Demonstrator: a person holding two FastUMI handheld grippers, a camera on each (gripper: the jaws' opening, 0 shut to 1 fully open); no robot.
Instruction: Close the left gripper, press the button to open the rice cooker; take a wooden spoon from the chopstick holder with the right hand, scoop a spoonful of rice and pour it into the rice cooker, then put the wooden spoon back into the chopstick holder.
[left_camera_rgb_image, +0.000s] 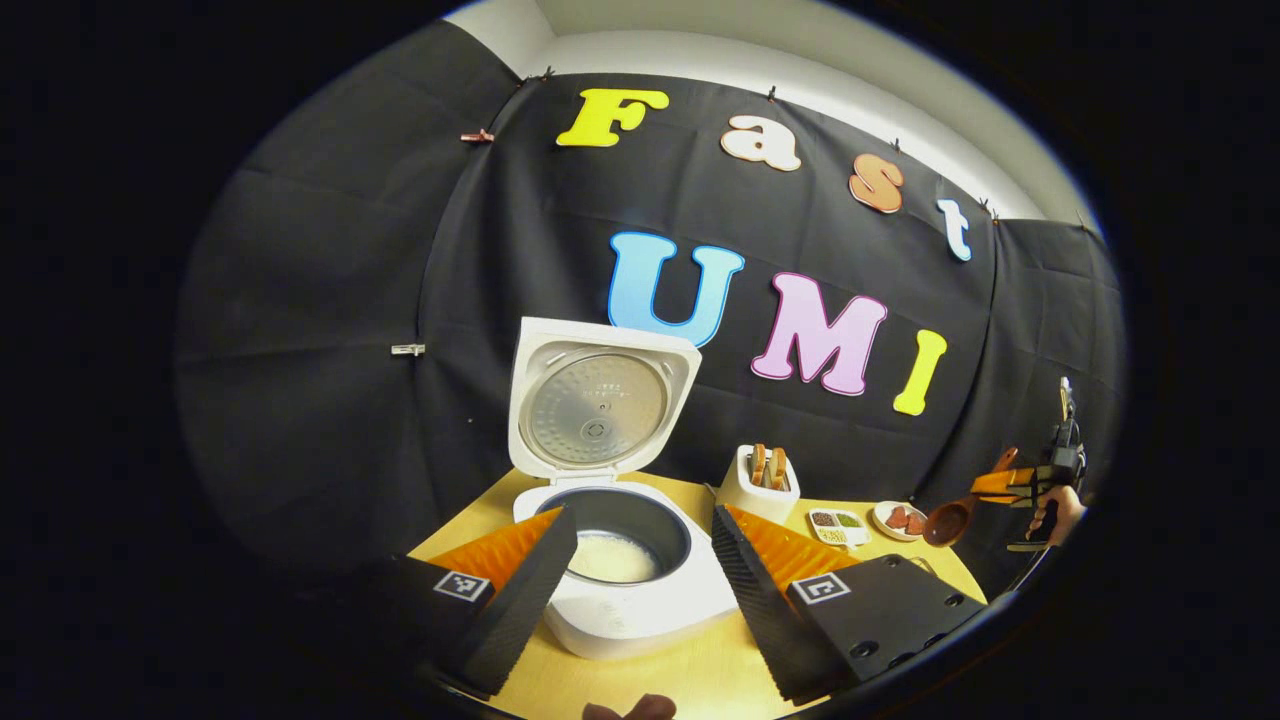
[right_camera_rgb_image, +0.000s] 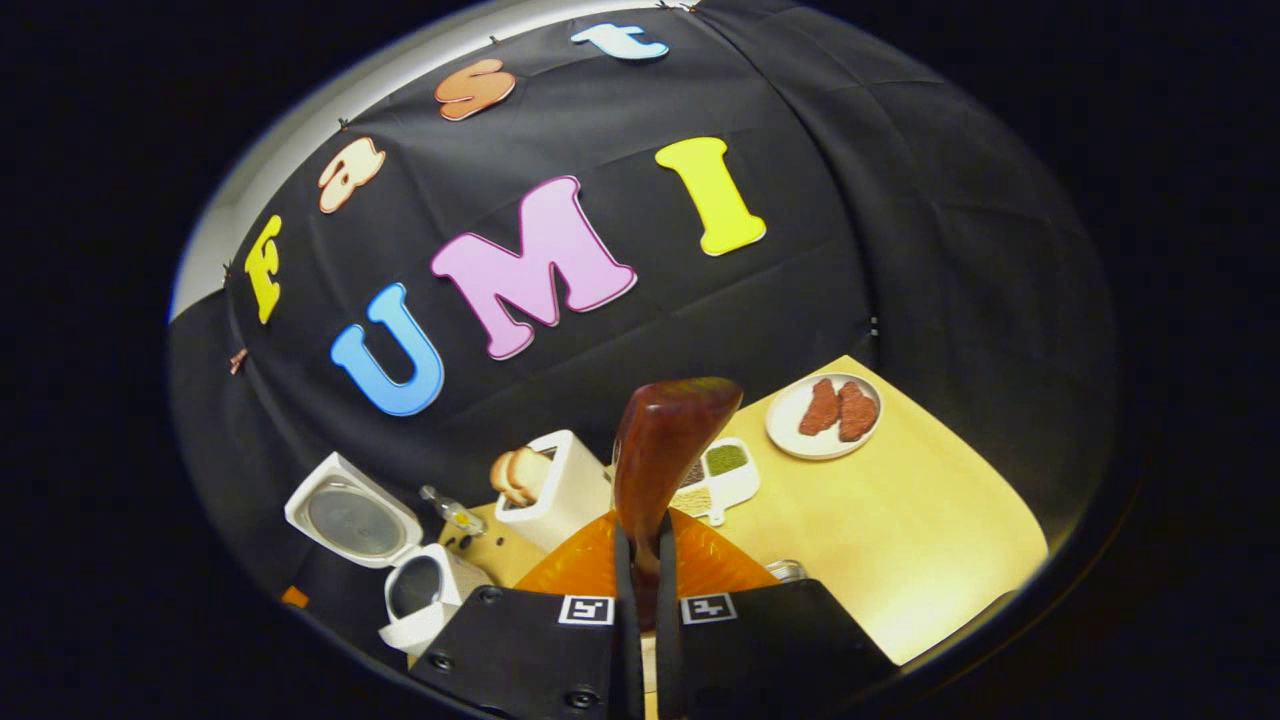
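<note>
Holding position over the tabletop (left_camera_rgb_image: 690, 670), two grippers are listed with the items of the task.

Item: rice cooker (left_camera_rgb_image: 640, 590), white, lid raised upright, dark inner pot exposed with pale contents at the bottom. It sits at the left end of the tabletop, directly ahead of the left gripper (left_camera_rgb_image: 640, 570).

Item: left gripper, jaws released and spread wide, one to each side of the cooker body, touching nothing.

Item: right gripper (right_camera_rgb_image: 640, 560), jaws clenched on the handle of the wooden spoon (right_camera_rgb_image: 665, 445). In the left gripper view the spoon is raised off the right end of the tabletop, well apart from the cooker, bowl toward the tabletop.

Item: white holder (right_camera_rgb_image: 560, 490) with wooden utensils, beside the cooker; judged to be the chopstick holder.

Item: divided dish (right_camera_rgb_image: 725, 475) of grains, between holder and plate (right_camera_rgb_image: 822, 415) of reddish pieces.

Whether the spoon carries rice cannot be told.

Risk, as judged: the handle is gripped near its end, so the spoon may pivot between the jaws and tip any load before reaching the pot. The upright lid and the left gripper crowd the approach; a low pass could clip the holder.
</note>
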